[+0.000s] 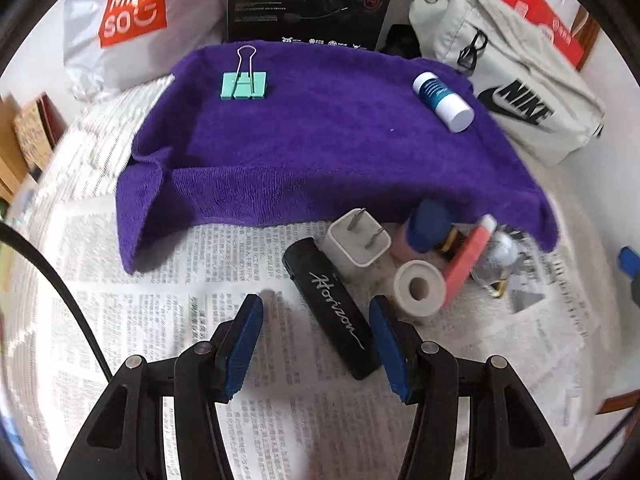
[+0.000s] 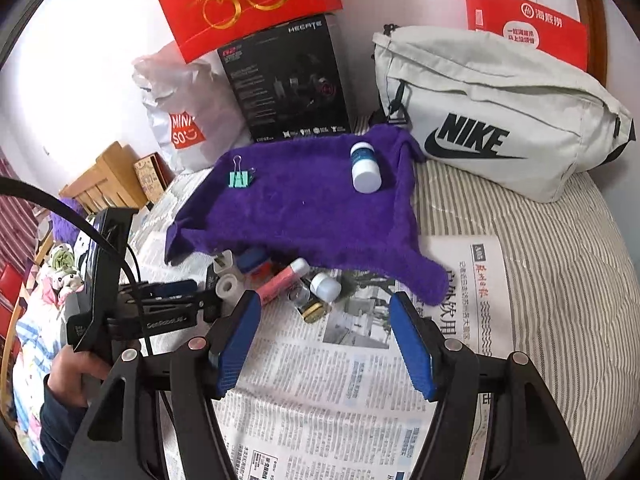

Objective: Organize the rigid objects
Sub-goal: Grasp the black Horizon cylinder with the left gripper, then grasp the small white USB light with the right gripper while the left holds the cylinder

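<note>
A purple towel [image 1: 320, 152] [image 2: 304, 208] lies on newspaper. On it sit a green binder clip [image 1: 243, 85] [image 2: 241, 178] and a blue-and-white bottle [image 1: 442, 101] [image 2: 365, 168]. In front of the towel is a cluster: a black "Horizon" lighter [image 1: 332, 308], a white plug adapter [image 1: 357, 242], a white tape roll [image 1: 418, 289] [image 2: 228, 286], a pink tube [image 1: 468, 260] [image 2: 280, 280] and a small white-capped bottle [image 2: 325, 286]. My left gripper [image 1: 316, 308] is open, its fingers either side of the lighter. My right gripper [image 2: 324, 308] is open and empty, just short of the cluster.
Behind the towel stand a black box [image 2: 288, 80], a Miniso bag [image 1: 132, 20], a red gift bag [image 2: 240, 0] and a Nike pouch [image 2: 500, 120]. Newspaper [image 2: 340, 392] covers a striped bedsheet [image 2: 560, 280]. The left gripper's body [image 2: 120, 300] shows at left.
</note>
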The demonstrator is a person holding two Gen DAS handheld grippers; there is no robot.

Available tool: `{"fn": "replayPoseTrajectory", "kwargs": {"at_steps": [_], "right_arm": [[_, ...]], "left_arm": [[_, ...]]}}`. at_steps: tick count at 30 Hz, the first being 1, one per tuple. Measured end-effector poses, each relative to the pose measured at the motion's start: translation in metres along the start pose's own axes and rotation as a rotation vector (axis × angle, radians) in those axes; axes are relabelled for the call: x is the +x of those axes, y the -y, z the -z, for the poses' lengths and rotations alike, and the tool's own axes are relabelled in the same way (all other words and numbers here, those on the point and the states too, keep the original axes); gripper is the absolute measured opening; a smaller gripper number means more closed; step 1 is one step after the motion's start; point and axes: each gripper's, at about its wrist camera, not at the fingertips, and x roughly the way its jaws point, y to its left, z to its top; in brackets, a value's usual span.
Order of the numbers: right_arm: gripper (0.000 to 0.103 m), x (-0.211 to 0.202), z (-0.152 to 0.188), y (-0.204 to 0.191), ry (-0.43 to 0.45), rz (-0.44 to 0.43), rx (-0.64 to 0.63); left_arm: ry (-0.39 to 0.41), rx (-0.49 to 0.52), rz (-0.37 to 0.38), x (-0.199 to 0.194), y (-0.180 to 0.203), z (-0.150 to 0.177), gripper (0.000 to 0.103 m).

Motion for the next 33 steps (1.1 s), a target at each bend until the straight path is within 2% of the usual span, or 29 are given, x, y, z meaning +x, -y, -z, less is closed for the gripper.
{"fn": "replayPoseTrajectory", "kwargs": {"at_steps": [8, 12, 14, 15, 16, 20, 26, 31, 33], "right_arm": [[0.066, 0.003, 0.006, 0.011, -0.012, 0.009, -0.005], [0.066, 0.01, 0.008, 0.018, -0.024, 0.013, 0.009], [0.066, 0.014, 0.01, 0.021, -0.035, 0.025, 0.013], [0.066, 0.017, 0.011, 0.023, -0.043, 0.03, 0.015], [0.066, 0.018, 0.012, 0.025, -0.048, 0.033, 0.017], [0.066, 0.024, 0.014, 0.028, -0.058, 0.041, 0.022], [0.066, 0.039, 0.017, 0.024, -0.063, 0.025, 0.002], [0.064, 0.069, 0.009, 0.011, -0.087, 0.019, -0.075], [0.06, 0.082, 0.005, 0.007, -0.108, 0.039, -0.113]], "left_arm": [[0.016, 0.003, -0.046, -0.007, -0.022, 0.009, 0.06], [0.044, 0.059, -0.074, -0.003, -0.012, 0.007, 0.058], [0.056, 0.067, -0.055, -0.002, -0.008, 0.006, 0.051], [0.069, 0.066, -0.05, -0.003, -0.007, 0.006, 0.034], [0.076, 0.066, -0.047, -0.003, -0.006, 0.005, 0.022], [0.121, 0.062, -0.03, -0.005, -0.009, 0.011, 0.021], [0.16, 0.061, -0.054, -0.012, -0.025, 0.027, 0.021], [0.184, 0.047, -0.045, -0.017, -0.043, 0.035, 0.022], [0.2, 0.051, -0.047, -0.017, -0.043, 0.037, 0.022]]}}
